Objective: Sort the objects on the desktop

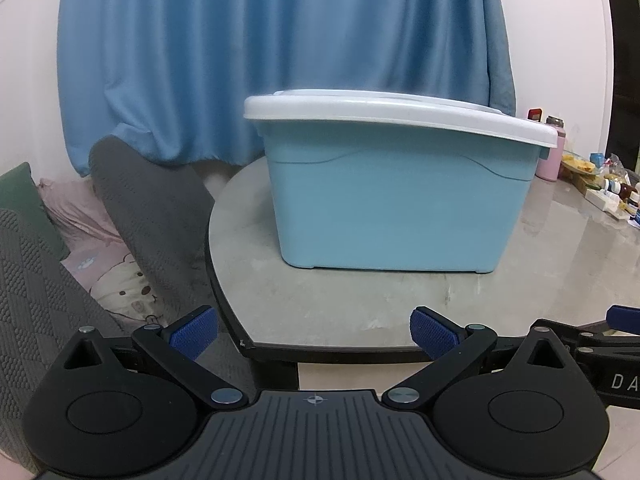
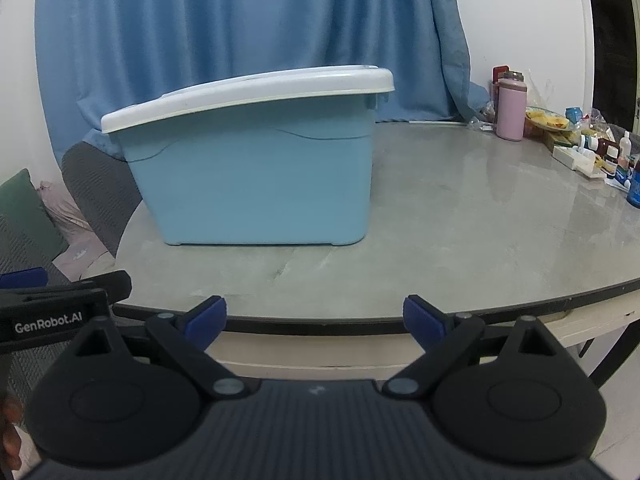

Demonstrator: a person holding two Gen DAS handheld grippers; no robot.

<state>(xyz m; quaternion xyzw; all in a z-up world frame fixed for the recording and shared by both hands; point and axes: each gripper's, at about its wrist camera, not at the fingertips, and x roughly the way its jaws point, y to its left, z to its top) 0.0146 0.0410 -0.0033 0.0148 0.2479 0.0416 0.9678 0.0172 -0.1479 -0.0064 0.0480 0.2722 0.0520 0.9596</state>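
A light blue storage box (image 1: pixel 384 208) with a white lid (image 1: pixel 400 116) shut on it stands on the grey round table (image 1: pixel 360 304). It also shows in the right wrist view (image 2: pixel 256 188), lid (image 2: pixel 248 96) on. My left gripper (image 1: pixel 314 334) is open and empty, at the table's near edge, short of the box. My right gripper (image 2: pixel 315 320) is open and empty, also at the near edge, in front of the box's right end. A cluster of small bottles and packets (image 2: pixel 592 148) lies at the table's far right.
A pink flask (image 2: pixel 510 110) stands at the back right beside a plate of food (image 2: pixel 546 120). A blue curtain (image 2: pixel 240 20) hangs behind the table. A sofa with a grey cover (image 1: pixel 152 216) and a green cushion (image 1: pixel 20 200) is to the left.
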